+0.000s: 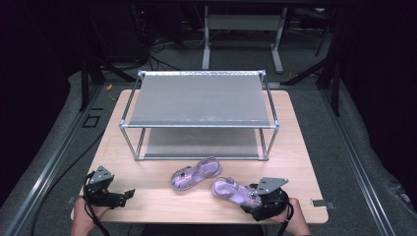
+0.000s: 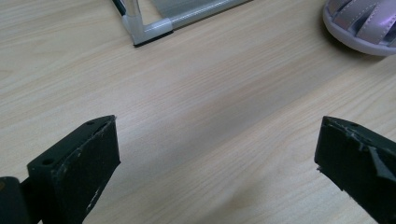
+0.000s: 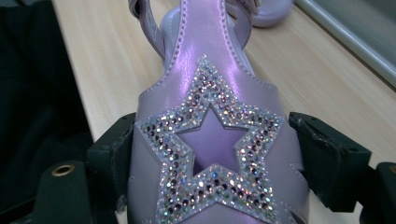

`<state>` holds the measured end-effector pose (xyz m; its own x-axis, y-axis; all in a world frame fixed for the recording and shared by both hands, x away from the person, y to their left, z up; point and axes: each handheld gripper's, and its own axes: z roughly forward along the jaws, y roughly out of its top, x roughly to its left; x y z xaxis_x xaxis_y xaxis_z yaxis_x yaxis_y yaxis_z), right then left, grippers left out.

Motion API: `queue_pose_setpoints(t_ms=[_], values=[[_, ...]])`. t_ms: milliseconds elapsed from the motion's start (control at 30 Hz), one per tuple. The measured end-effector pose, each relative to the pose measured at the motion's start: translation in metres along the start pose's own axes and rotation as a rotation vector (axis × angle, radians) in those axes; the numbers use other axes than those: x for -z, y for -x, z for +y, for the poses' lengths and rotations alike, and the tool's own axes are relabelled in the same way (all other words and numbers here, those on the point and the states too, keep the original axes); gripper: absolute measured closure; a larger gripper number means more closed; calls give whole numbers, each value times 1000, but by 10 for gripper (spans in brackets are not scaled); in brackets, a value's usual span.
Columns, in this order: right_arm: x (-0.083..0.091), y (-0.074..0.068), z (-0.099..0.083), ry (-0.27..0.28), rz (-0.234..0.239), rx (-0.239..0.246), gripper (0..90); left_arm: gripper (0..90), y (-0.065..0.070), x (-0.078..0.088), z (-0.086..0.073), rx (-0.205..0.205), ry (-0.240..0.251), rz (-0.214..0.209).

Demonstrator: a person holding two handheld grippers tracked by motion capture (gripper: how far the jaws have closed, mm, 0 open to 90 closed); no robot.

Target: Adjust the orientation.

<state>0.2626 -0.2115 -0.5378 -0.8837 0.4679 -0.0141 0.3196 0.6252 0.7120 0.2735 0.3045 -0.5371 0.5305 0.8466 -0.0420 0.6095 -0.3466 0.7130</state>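
Purple patent-leather sandal with rhinestone star on the toe [image 1: 235, 191], nearer of the pair: lying flat on the table's front edge, toe toward the person, strap end pointing at the rack.

Step in hand, as judged: taking hold of this sandal at the toe for transfer to the rack. Next move calls for a firm closing across the widest part of the toe, then a level lift, clear of the second sandal and over the front rail.

Count, largest first:
- One pale wooden table [image 1: 147, 199].
- One two-tier metal-tube shoe rack with grey fabric shelves [image 1: 196, 126], both tiers bare.
- Two sandals: the one above, and its matching purple mate [image 1: 195, 174], lying just beside it, nearer the rack, untouched.
- Two grippers. Right gripper [image 3: 210, 154]: jaws set one on each side of the star toe, close against its flanks; cannot tell whether pressing or merely alongside. Left gripper [image 1: 129, 193]: jaws spread wide over bare wood, nothing between, well apart from both sandals.
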Motion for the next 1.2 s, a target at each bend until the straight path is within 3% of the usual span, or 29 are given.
queue_pose_setpoints(t_ms=[167, 267, 367, 500, 633, 700, 800, 867, 1033, 1200], values=[[-13, 0, 13, -1, 56, 58, 210, 0, 2, -2, 3, -8, -2, -9], [-34, 2, 27, -6, 132, 98, 210, 0, 5, -4, 6, -24, -6, -15], [-42, 2, 34, 0, 159, 124, 210, 0, 7, -4, 8, -32, 2, -22], [-58, 1, 46, -2, 243, 172, 209, 0, 11, -3, 10, -49, 10, -32], [-66, 0, 50, -21, 274, 207, 207, 0, 15, -3, 12, -66, 16, -42], [-68, 1, 51, -38, 277, 211, 204, 0, 19, -4, 15, -87, 19, -49], [-75, 1, 49, -118, 238, 207, 194, 0, 26, -5, 19, -121, 20, -63], [-74, -1, 47, -122, 207, 197, 167, 0, 31, -6, 24, -148, 25, -75], [-63, -1, 45, -94, 158, 174, 75, 0, 38, -4, 33, -180, 48, -93], [-42, 1, 40, -42, 143, 108, 6, 0, 47, 1, 46, -224, 81, -125]])
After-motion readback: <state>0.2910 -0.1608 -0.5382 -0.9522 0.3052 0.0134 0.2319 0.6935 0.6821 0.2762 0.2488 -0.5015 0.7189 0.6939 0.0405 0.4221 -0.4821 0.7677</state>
